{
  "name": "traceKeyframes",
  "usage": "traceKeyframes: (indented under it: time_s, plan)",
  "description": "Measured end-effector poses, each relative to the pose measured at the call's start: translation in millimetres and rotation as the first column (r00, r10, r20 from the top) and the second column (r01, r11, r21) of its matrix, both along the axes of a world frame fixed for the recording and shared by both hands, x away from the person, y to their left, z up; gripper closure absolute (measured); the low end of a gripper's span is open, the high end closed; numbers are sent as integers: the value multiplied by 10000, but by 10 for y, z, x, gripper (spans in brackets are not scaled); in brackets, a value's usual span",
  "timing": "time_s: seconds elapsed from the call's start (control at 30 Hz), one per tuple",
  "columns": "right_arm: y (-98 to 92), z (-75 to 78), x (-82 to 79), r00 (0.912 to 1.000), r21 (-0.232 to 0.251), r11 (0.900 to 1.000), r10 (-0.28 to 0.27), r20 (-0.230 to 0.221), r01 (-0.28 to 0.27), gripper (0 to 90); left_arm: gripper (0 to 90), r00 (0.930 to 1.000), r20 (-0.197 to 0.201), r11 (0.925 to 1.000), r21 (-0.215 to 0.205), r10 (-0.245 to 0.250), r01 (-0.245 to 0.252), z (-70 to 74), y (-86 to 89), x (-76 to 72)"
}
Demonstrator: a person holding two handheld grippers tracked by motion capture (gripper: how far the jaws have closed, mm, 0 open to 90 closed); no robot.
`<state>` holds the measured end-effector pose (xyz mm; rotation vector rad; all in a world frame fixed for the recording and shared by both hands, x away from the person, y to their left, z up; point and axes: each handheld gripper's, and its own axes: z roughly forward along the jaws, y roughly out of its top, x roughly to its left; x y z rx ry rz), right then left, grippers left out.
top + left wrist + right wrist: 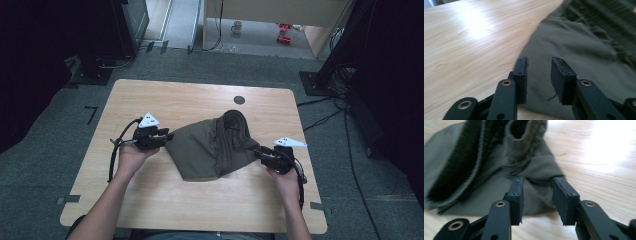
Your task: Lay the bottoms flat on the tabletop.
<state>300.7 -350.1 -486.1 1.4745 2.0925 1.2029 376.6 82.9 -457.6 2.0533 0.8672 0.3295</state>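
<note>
You had the olive-green garment lying bunched near the middle of the wooden table. Your left gripper stood at its left edge, jaws apart over the cloth, pinching nothing. Your right gripper stood at its right edge, jaws likewise spread, the fabric lying loose between and beyond them.

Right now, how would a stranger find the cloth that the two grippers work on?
Look at the light wooden table. At its middle lies an olive-green garment, folded roughly, between the left gripper and right gripper. Its ribbed, darker band sets it apart.
</note>
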Motion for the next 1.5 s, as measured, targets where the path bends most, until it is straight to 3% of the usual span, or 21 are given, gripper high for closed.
traceKeyframes:
  time_s: [0.03, 0.13, 0.37, 0.43, 0.53, 0.57, 0.77, 1.13, 1.27, 1.33, 1.5]
  plan:
    - [46, -14, -51, 9995, -153, 9996, 251, 186, -248, 640, 628, 9996, 85, 9996, 83, -267, 266, 7, -80, -46]
    - [97, -37, -54, 9987, -298, 9987, 416, 286, -408, 645, 616, 9989, 96, 9988, 165, -466, 464, 8, -164, -79]
    - [210, -107, -3, 9978, -426, 9970, 649, 121, -643, 632, 622, 9959, -223, 9962, -28, -872, 871, -1, -431, -175]
    - [249, -125, 9, 9974, -517, 9962, 708, 126, -700, 620, 620, 9945, -74, 9945, -24, -1043, 1042, -18, -489, -205]
    - [316, -148, 31, 9970, -536, 9956, 773, 107, -766, 609, 590, 9927, -169, 9928, 0, -1195, 1195, -51, -613, -252]
    - [355, -161, 40, 9962, -640, 9944, 854, 142, -843, 606, 587, 9888, -169, 9889, -47, -1486, 1485, -69, -691, -294]
    - [438, -248, 68, 9935, -823, 9901, 1127, -157, -1136, 578, 546, 9775, -125, 9775, -160, -2104, 2101, -108, -919, -415]
    - [507, -311, 74, 9911, -940, 9868, 1297, -290, -1319, 549, 468, 9646, -561, 9661, -303, -2578, 2565, -254, -1183, -613]
    - [507, -322, 73, 9909, -758, 9882, 1315, -277, -1333, 502, 438, 9568, -570, 9583, 25, -2850, 2856, -324, -1299, -687]
    - [513, -324, 72, 9911, -742, 9885, 1304, -257, -1320, 493, 439, 9528, -777, 9554, 93, -2935, 2951, -388, -1345, -702]
    - [546, -327, 67, 9910, -863, 9873, 1321, -201, -1333, 467, 462, 9597, -575, 9578, 695, -2752, 2789, -539, -1396, -674]
